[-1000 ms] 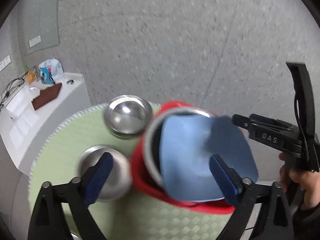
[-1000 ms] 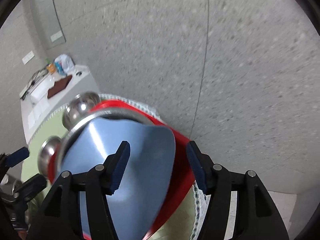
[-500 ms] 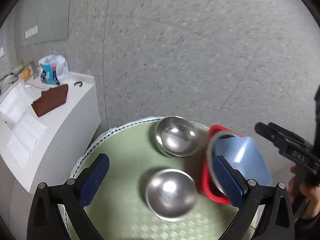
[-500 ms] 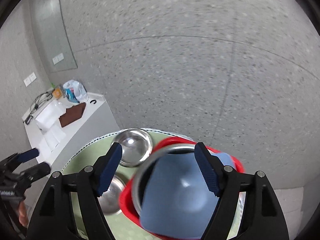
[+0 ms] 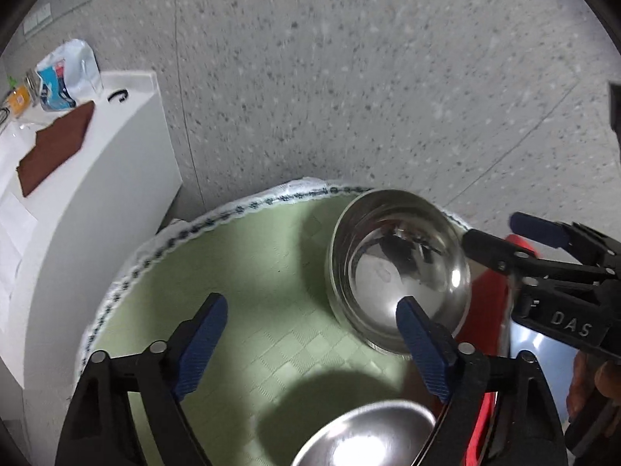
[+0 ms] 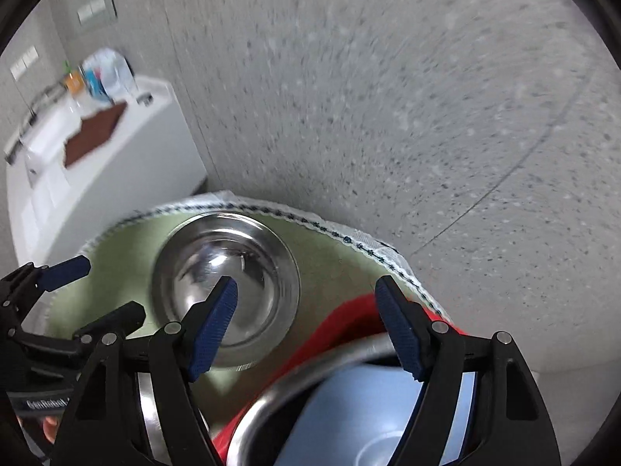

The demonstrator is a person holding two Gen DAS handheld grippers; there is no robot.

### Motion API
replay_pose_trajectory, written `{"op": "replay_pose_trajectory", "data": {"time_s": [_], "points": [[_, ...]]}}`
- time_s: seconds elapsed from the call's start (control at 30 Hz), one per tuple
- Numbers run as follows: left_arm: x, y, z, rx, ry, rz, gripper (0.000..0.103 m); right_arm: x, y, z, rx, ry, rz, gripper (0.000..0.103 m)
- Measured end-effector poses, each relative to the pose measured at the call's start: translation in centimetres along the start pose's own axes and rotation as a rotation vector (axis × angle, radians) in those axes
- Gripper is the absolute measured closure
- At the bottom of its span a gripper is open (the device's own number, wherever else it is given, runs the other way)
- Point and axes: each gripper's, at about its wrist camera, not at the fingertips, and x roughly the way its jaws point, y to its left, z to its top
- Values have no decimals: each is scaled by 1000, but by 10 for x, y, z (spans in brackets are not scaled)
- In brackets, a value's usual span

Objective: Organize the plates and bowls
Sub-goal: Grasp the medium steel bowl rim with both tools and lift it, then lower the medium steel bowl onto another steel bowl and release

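Compared with half a second ago, both cameras are closer to the far steel bowl (image 5: 398,277), which now looks much bigger. The left gripper (image 5: 310,343) hangs over the green mat (image 5: 248,272), fingers wide apart and empty. The right gripper (image 6: 312,324) is also spread apart and empty, above the red plate (image 6: 341,322) with the blue plate (image 6: 361,419) on it. A second steel bowl (image 5: 365,440) lies nearer.
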Motion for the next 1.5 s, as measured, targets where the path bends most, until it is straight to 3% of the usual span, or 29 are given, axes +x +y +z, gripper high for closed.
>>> {"op": "replay_pose_trajectory", "data": {"time_s": [0.13,0.2,0.27,0.3,0.33,0.37,0.47,0.7,1.03,1.33,1.5], "points": [[30,-8,1,8,30,12,35,29,3,9,-24,75,-5,37],[44,-11,0,19,45,18,50,39,5,11,-30,104,2,39],[55,-11,-1,23,58,0,57,46,8,12,-48,105,-10,38],[58,-11,-1,24,61,-13,62,47,10,12,-54,109,-7,44],[59,-12,-1,30,58,-24,64,51,10,13,-52,124,18,61],[60,-14,-1,42,55,-26,68,53,10,14,-53,134,32,70],[61,-20,-1,70,47,-29,82,53,15,16,-74,138,27,88],[46,-8,-7,23,17,-18,85,32,21,9,-57,98,100,93],[-62,11,-42,-81,-173,38,87,-45,55,3,-108,-60,269,94],[-181,7,-148,-179,-345,155,86,-143,102,-42,-280,-207,436,94],[-226,-7,-224,-252,-390,197,86,-173,116,-80,-353,-214,525,94]]}}
